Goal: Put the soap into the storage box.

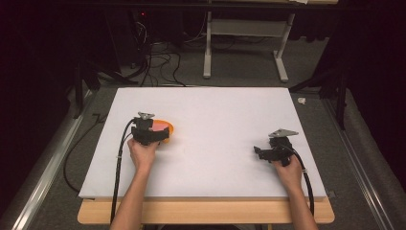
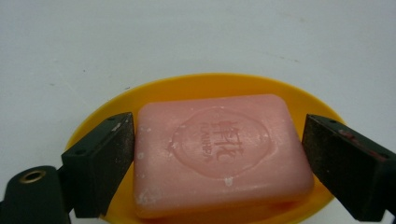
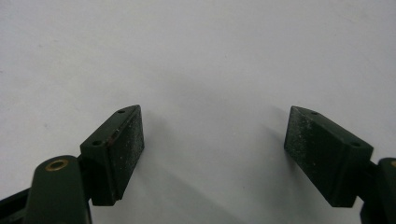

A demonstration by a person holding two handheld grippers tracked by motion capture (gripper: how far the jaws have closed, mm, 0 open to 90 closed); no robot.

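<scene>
— Soap bar (image 2: 217, 154): where? 
— Centre-bottom of the left gripper view, lying in the orange dish (image 2: 196, 86), between the left gripper's (image 2: 219, 163) wide jaws; one touches it.
— Right gripper (image 3: 212, 154)?
— Wide apart over bare white board (image 3: 196, 56).

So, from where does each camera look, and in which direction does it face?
High view: above the person's side, facing forward and down on the white table; both forearms and both grippers show.
Left gripper view: on the left gripper, looking along its open jaws, which flank a pink rectangular soap bar in a round orange plastic dish.
Right gripper view: on the right gripper, facing bare table.
Shared: soap, dish.
</scene>
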